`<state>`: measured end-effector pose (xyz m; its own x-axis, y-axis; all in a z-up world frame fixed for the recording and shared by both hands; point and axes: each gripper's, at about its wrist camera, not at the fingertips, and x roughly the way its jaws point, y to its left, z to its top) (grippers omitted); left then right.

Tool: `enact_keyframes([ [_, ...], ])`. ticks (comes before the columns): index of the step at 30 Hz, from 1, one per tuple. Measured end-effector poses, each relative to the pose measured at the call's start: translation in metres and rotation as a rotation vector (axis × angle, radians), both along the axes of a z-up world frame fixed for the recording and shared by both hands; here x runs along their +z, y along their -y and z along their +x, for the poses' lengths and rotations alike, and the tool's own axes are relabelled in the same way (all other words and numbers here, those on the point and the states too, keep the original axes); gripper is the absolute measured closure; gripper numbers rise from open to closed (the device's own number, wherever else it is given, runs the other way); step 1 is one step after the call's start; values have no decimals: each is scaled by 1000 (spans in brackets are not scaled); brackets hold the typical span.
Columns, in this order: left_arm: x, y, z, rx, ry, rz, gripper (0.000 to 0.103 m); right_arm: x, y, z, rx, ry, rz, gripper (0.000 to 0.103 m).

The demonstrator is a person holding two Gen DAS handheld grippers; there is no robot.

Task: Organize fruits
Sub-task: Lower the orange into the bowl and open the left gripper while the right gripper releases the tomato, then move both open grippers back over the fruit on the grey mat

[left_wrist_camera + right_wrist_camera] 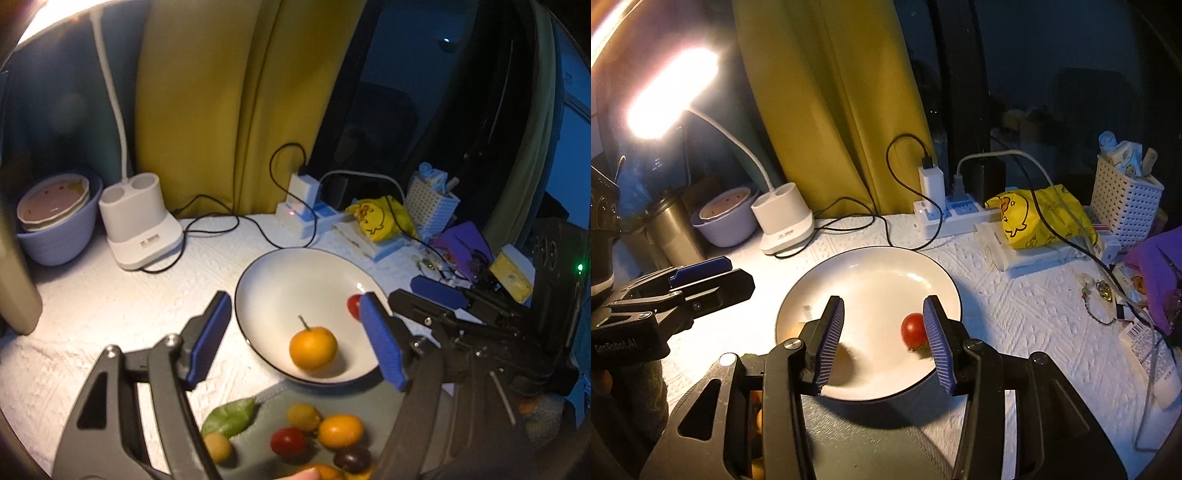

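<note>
A white bowl with a dark rim (266,280) (871,269) stands on the white cloth. An orange with a stem (313,348) and a red cherry tomato (354,305) (914,329) lie in it. My left gripper (295,339) is open and empty above the bowl's near left rim. My right gripper (884,339) is open and empty above the bowl, the tomato beside its right finger. On a grey mat (266,417) in front lie several small fruits: an orange one (340,430), a red tomato (288,441), a dark one (352,459), yellow ones (303,416) and a green leaf (229,417).
A white desk lamp base (138,221) (785,218) stands at the back left beside a lilac bowl (55,229) holding plates. A power strip with cables (942,214), a yellow bag (1041,214), a white basket (1126,199) and clutter fill the back right. A yellow curtain hangs behind.
</note>
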<state>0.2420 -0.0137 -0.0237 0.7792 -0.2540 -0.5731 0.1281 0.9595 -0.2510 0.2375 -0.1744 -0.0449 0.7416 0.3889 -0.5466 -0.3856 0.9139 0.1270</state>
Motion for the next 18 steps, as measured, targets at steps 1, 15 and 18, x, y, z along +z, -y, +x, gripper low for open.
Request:
enact_keyframes([
  [1, 2, 0, -4, 0, 6, 1, 30, 2, 0, -4, 1, 4, 0, 56],
  [15, 21, 1, -59, 2, 61, 0, 30, 21, -2, -55, 7, 33, 0, 56],
  [18, 20, -1, -71, 9, 64, -2, 30, 21, -3, -65, 10, 35, -1, 56],
])
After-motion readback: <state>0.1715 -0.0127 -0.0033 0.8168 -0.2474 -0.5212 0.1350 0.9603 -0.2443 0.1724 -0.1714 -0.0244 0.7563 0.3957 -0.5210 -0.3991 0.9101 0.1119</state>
